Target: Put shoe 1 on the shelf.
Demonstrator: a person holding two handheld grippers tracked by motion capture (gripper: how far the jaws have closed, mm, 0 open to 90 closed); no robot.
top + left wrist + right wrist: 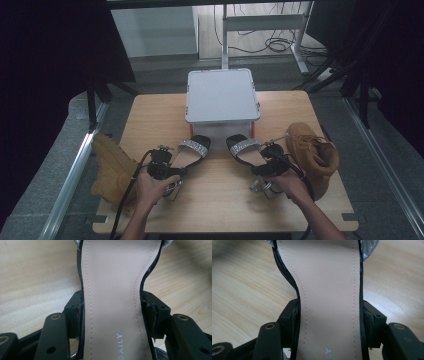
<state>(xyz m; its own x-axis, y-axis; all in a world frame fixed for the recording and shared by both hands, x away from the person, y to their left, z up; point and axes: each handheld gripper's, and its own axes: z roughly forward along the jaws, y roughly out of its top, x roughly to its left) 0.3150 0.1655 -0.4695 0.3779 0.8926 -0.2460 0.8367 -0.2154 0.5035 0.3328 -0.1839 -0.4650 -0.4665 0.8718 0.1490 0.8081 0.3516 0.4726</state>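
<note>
Two black sandals with glittering silver toe straps lie side by side on the wooden table, toes pointing at a white box. My left gripper is shut on the waist of the left sandal; in the left gripper view its pads press both edges of the pink insole. My right gripper is shut on the right sandal the same way, and in the right gripper view its pads squeeze the sole. Both sandals hang slightly above the tabletop at the heel end.
A white lidded box stands at the table's far middle, just beyond the sandal toes. One tan boot sits at the right edge beside my right hand, another tan boot at the left edge. Metal frame rails run along both sides.
</note>
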